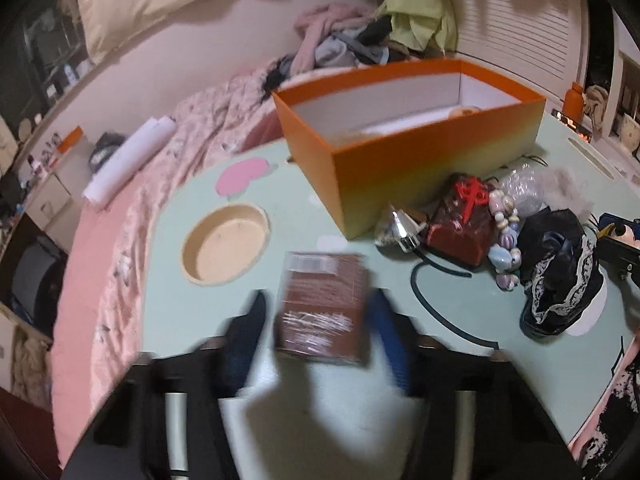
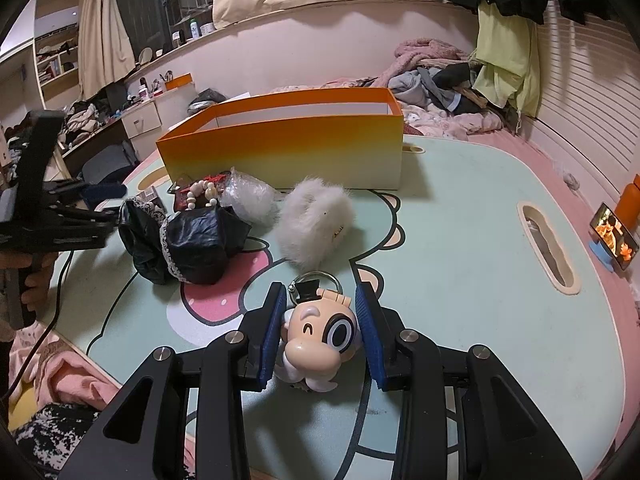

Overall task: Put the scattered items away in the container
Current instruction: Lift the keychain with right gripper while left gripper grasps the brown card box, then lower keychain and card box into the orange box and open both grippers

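the left tool (image 1: 320, 320) has its blue pads on either side of a brown box (image 1: 322, 308); blur hides whether they press it. the right tool (image 2: 320, 328) is clamped on a cartoon keychain figure (image 2: 318, 338). the orange container (image 2: 288, 142) stands at twelve o'clock on the bench (image 2: 460, 240), with the black lace pouch (image 2: 192, 240) and white fur piece (image 2: 314, 222) before it.
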